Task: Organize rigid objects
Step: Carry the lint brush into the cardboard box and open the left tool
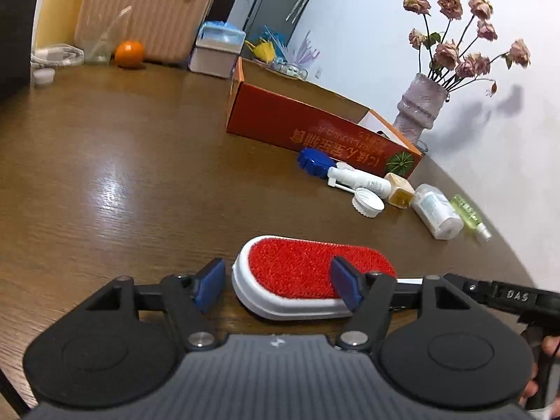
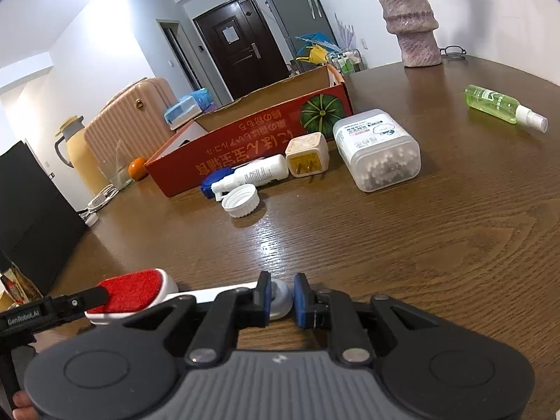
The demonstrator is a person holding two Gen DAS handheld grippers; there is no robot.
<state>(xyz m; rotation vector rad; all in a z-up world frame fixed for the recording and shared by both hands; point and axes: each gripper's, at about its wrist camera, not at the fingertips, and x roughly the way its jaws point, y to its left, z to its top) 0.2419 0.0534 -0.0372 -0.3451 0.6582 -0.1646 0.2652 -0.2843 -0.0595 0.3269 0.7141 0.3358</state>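
Observation:
A white lint brush with a red pad (image 1: 308, 273) lies on the wooden table (image 1: 122, 182). My left gripper (image 1: 278, 285) is open, its blue pads on either side of the brush head, not touching it. My right gripper (image 2: 281, 299) is closed on the round end of the brush's white handle (image 2: 280, 297); the red head shows at the left in the right wrist view (image 2: 131, 288). An open orange cardboard box (image 1: 315, 129) (image 2: 252, 140) lies beyond.
Beside the box lie a blue item (image 1: 313, 161), a white spray bottle (image 2: 252, 175), a white cap (image 2: 241, 201), a yellow plug (image 2: 306, 155), a cotton swab jar (image 2: 378, 150) and a green spray bottle (image 2: 500, 106). A vase (image 2: 413, 24), suitcase (image 1: 143, 10) and orange (image 1: 129, 52) stand further off.

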